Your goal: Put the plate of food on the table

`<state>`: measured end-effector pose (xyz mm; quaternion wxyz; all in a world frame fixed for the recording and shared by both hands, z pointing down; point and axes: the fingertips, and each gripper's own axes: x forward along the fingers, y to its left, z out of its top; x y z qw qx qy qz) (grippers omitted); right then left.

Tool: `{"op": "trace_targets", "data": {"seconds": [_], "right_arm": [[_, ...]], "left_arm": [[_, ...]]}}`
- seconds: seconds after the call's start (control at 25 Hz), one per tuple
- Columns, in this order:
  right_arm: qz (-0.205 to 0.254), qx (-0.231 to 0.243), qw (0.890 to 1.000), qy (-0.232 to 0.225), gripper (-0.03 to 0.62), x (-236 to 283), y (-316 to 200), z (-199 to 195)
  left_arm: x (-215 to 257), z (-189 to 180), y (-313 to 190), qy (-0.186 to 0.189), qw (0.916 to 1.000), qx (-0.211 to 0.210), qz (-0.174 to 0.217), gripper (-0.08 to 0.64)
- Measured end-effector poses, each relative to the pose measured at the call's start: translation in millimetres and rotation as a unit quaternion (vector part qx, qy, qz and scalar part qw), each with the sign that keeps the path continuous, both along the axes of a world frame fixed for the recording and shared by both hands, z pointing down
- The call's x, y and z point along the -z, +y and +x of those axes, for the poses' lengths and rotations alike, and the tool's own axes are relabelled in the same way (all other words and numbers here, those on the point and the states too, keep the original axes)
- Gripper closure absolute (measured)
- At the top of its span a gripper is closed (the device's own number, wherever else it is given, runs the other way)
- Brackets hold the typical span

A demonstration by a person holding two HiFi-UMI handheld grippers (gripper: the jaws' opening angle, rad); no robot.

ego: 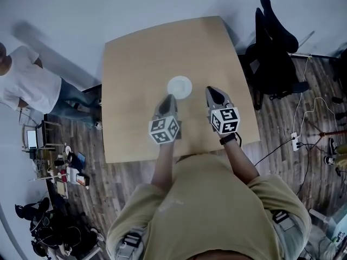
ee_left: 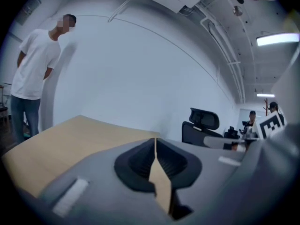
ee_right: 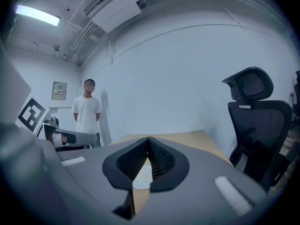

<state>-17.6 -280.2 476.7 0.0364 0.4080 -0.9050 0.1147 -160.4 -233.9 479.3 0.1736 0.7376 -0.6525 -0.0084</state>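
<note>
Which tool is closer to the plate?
The left tool: in the head view its tip reaches the rim of the plate, while bare table shows between the right tool and the plate.

Steeply down from overhead onto the pale square wooden desk [ego: 141, 64]. Low, close and level across that same desk from both gripper views.

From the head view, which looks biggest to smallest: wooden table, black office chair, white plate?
1. Light wooden table
2. Black office chair, standing lower and farther off, so it may look shrunk
3. White round plate
</note>
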Motion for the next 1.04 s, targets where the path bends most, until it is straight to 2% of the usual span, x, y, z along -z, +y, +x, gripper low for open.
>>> {"op": "trace_targets", "data": {"seconds": [0.4, 0.76, 1.04], "right_arm": [[0.033, -0.004, 0.999, 0.016, 0.588, 10, 25, 6], [0.033, -0.012, 0.999, 0.023, 0.588, 5, 22, 9], [0.025, -0.009, 0.999, 0.031, 0.588, -8, -6, 0]], "left_arm": [[6, 7, 28, -0.032, 0.9990, 0.011, 0.028, 0.558], [-1, 10, 25, -0.037, 0.9990, 0.003, 0.024, 0.558], [-15, 0, -3, -0.032, 0.9994, 0.006, 0.010, 0.558]]}}
